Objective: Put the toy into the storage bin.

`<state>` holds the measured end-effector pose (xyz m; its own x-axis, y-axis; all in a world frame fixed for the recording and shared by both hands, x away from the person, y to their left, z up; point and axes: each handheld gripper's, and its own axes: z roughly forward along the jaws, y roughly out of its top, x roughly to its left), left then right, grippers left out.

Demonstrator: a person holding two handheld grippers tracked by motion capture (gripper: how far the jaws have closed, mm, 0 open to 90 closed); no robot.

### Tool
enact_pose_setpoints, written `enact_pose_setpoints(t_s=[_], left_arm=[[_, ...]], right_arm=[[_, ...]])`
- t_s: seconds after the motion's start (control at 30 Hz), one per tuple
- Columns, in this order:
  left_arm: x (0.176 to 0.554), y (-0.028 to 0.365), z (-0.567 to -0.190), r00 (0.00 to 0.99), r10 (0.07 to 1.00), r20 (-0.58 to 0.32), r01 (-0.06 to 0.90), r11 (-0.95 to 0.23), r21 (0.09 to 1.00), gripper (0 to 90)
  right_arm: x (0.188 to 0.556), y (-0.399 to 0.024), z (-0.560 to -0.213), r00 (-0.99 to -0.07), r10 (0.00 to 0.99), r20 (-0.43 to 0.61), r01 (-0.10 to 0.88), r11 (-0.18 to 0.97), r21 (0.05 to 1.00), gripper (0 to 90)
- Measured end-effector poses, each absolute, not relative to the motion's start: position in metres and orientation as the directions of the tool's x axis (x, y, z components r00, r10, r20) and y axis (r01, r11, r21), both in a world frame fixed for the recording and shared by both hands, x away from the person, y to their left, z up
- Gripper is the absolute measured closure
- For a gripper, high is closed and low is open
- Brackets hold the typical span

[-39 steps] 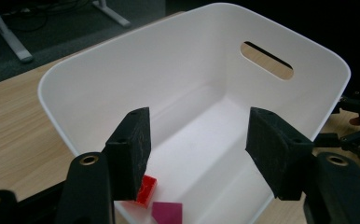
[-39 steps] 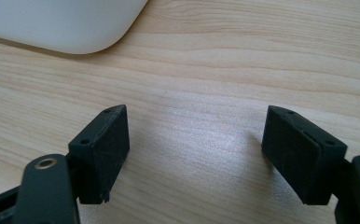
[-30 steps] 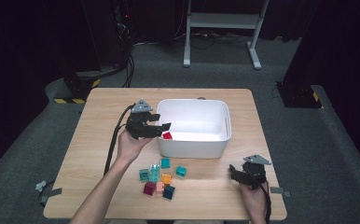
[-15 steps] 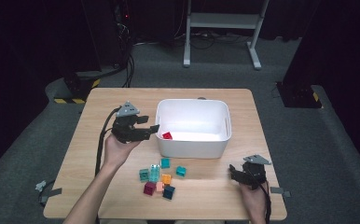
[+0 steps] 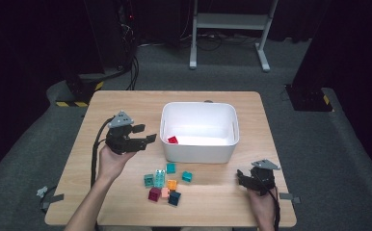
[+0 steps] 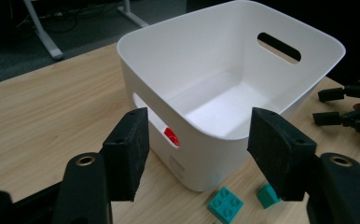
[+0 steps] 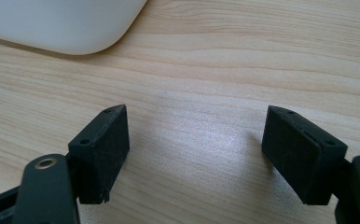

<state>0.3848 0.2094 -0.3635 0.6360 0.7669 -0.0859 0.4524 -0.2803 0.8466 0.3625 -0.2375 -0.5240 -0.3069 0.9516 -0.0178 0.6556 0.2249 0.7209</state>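
White bin [image 5: 198,144], long axis left-right

Red brick [image 5: 173,140] lies in white bin [image 5: 198,153], near left wall.

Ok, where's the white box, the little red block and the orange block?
white box [image 5: 198,153]: high view, on its near outer wall.
red block [image 5: 173,140]: high view, on its top, inside the box.
orange block [image 5: 172,184]: high view, on its top, among the loose blocks.
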Motion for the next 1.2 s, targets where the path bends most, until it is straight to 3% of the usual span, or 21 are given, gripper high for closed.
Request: enact_pose_setpoints(t_s=[1.2], left_arm=[[0.341,0.232,-0.437,0.591,0.789,-0.168,0.537,-0.229,0.812,36.9]], right_arm=[[0.362,-0.238,-0.524,-0.310,0.951,-0.017,0.655,0.226,0.721,23.1]])
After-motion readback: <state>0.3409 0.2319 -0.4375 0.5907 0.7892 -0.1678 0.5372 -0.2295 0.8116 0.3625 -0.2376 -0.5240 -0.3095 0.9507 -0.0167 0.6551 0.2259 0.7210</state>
